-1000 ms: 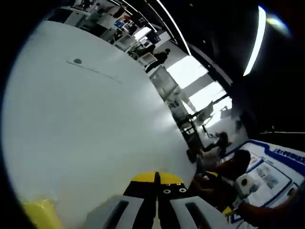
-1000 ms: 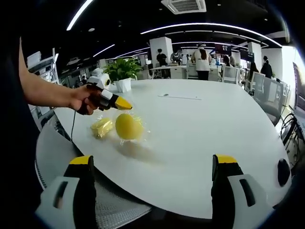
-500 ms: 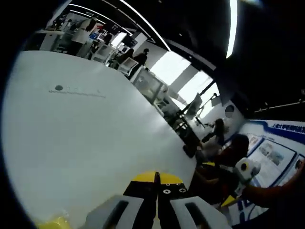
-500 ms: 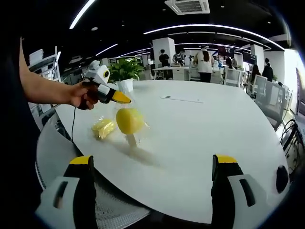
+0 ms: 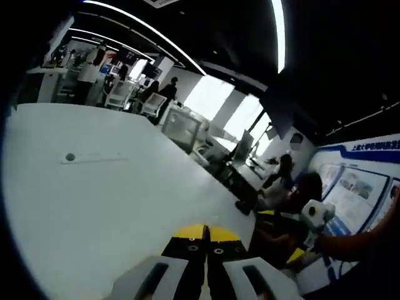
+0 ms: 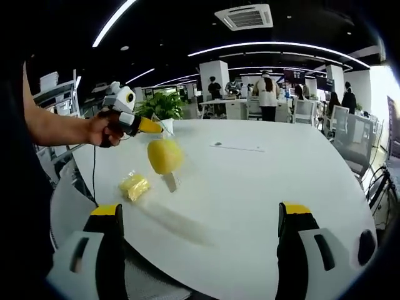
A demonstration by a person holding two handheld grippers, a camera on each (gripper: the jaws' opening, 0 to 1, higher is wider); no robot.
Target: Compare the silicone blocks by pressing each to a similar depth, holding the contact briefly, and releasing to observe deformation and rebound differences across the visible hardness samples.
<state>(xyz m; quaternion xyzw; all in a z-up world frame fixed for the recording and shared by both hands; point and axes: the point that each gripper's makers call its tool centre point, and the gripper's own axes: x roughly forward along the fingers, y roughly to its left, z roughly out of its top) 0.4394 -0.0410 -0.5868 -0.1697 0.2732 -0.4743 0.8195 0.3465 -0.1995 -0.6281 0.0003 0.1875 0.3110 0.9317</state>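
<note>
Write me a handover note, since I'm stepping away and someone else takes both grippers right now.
Left claw: shut, pinching the clear bag that holds the round yellow silicone block, which hangs above the white table.
Right claw: open, holding nothing, hovering at the table's near edge.
A second yellow block in its bag lies on the table, left of the hanging one.
Done: nothing shows that a press has been made.
Left: set the hanging block down, then press, hold and release each sample to a similar depth.

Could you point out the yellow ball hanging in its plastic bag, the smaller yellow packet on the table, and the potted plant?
yellow ball [image 6: 164, 155]: right gripper view, its middle.
yellow packet [image 6: 134, 185]: right gripper view, its top.
potted plant [image 6: 157, 104]: right gripper view, its leaves.
</note>
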